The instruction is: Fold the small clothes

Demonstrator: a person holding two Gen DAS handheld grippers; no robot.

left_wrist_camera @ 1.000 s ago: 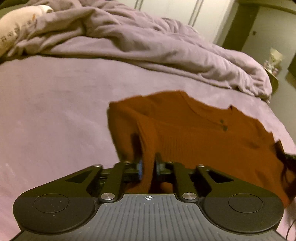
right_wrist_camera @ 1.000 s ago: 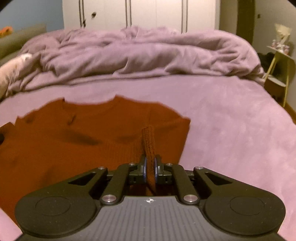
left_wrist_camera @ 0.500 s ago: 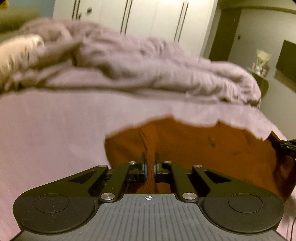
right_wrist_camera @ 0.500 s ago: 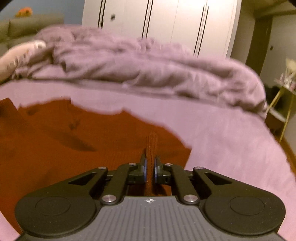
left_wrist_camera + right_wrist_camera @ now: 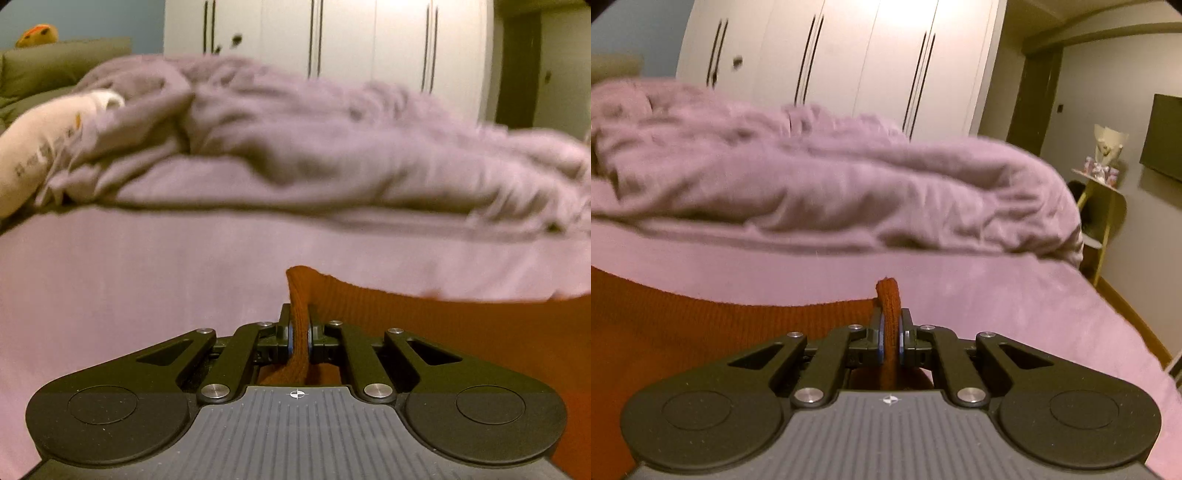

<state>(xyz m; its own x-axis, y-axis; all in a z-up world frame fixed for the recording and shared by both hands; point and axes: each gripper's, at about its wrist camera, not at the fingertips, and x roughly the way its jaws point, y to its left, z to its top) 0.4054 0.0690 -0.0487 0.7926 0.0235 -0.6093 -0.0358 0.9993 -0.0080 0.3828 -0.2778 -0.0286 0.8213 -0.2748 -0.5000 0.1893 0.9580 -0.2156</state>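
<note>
A rust-orange ribbed knit sweater (image 5: pixel 461 332) hangs stretched between my two grippers above the lilac bed sheet (image 5: pixel 110 288). My left gripper (image 5: pixel 300 325) is shut on its left edge, a fold of knit pinched between the pads. In the right wrist view the sweater (image 5: pixel 701 332) runs off to the left, and my right gripper (image 5: pixel 890 325) is shut on its right edge, a fold poking up between the fingers. The lower part of the sweater is hidden behind the gripper bodies.
A crumpled lilac duvet (image 5: pixel 314 155) lies across the far half of the bed, with a cream pillow (image 5: pixel 33 155) at the far left. White wardrobes (image 5: pixel 849 66) stand behind. A small yellow side table (image 5: pixel 1104 206) stands beyond the bed's right edge.
Both grippers have risen and tilted up, lifting the sweater off the sheet. The left gripper closed on the sweater's edge. Much less of the sweater shows now, and more of the wardrobes.
</note>
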